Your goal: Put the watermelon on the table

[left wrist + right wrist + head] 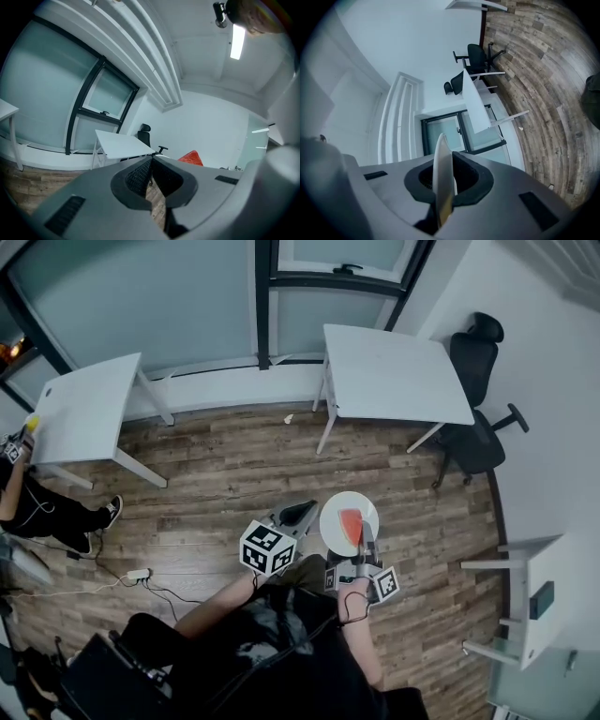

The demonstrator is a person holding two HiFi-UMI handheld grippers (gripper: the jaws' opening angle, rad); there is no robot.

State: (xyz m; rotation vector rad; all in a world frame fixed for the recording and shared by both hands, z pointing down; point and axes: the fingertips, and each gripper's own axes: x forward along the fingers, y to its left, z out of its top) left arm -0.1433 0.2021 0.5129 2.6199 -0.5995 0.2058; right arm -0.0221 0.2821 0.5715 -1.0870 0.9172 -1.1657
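Beside right gripper's (368, 534) jaws, on clamped plate (333, 518): watermelon (351, 523).

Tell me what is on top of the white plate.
One red watermelon slice lies on the plate, toward the rim that the right gripper clamps. Nothing else shows on it. The plate's surface under the slice and its underside are hidden.

Office: white desks (394, 371), black swivel chair (473, 399)
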